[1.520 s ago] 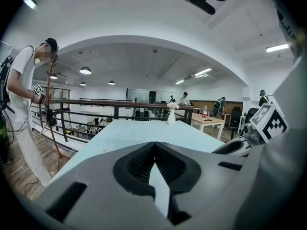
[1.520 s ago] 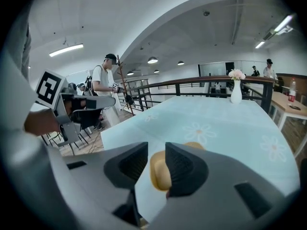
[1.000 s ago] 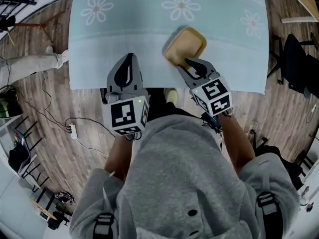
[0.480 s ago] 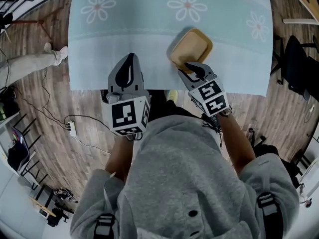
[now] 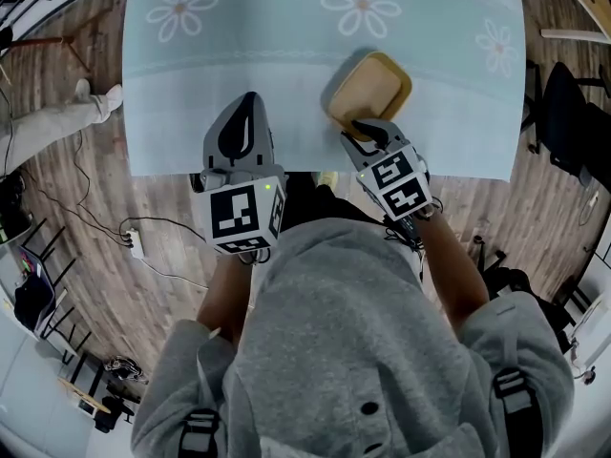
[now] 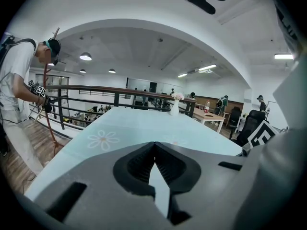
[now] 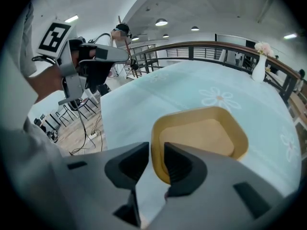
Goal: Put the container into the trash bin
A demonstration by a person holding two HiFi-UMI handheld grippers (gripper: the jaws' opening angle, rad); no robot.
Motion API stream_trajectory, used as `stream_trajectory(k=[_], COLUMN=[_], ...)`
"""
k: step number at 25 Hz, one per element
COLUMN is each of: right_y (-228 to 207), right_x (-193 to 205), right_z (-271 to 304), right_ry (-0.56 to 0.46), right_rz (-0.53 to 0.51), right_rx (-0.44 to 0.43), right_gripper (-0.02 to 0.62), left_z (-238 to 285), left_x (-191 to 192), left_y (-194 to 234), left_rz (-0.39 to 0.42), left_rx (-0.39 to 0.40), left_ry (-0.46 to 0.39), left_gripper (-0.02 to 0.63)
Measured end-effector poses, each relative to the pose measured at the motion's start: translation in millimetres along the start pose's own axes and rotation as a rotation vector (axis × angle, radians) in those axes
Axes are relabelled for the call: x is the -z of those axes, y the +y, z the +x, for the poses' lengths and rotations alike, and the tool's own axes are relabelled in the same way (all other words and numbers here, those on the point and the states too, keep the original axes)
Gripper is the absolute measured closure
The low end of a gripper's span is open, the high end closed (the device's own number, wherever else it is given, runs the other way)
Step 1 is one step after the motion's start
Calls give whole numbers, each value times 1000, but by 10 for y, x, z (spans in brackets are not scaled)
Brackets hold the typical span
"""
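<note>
While the container (image 5: 370, 86) lies open side up on the counter (image 5: 286, 46), close to the near edge and right of the middle, the right claw (image 5: 366, 130) stands at its nearest corner. The container is a tan tray with rounded corners. In the head view its long axis runs aslant, from near-left to far-right, so one corner rather than a side points at the person.

The right gripper view shows what the head view cannot. There the right claw (image 7: 153, 152) is narrow, and its jaws straddle the near rim of the container (image 7: 206, 133), one jaw outside the wall and one inside. The wall fills the slit between them, so the rim is pinched. The container's base rests on the pale blue, daisy-printed counter (image 7: 163, 90).

The left claw (image 5: 248, 103) hangs over the near edge of the counter, well left of the container. In the left gripper view the left claw (image 6: 154, 145) has its tips closed together with nothing between them. The container does not appear in this view.

Only the gripper views show the far end of the counter, where a white vase (image 6: 174, 108) stands before a dark railing (image 6: 96, 87). Only the head view shows the wooden floor (image 5: 86, 208).
</note>
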State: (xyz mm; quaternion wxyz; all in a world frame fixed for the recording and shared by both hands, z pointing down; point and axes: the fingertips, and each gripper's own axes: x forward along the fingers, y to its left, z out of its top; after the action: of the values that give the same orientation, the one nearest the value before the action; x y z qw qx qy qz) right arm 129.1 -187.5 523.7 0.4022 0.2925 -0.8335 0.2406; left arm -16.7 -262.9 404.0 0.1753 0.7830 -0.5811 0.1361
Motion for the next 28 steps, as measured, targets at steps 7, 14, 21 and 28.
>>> stream_trajectory(k=[7, 14, 21, 28], right_y=[-9, -20, -49, -104], right_x=[83, 126, 138, -3], right_z=[68, 141, 181, 54], right_ry=[71, 122, 171, 73], right_rz=[-63, -124, -160, -104], right_rx=[29, 47, 87, 108], right_gripper=[500, 515, 546, 556], left_z=[15, 49, 47, -17], left_x=[53, 86, 66, 28], left_y=[40, 70, 101, 90], left_rz=[-10, -20, -20, -14], left_rx=[1, -2, -3, -3], left_ry=[13, 18, 15, -1], left_gripper=[588, 588, 588, 588])
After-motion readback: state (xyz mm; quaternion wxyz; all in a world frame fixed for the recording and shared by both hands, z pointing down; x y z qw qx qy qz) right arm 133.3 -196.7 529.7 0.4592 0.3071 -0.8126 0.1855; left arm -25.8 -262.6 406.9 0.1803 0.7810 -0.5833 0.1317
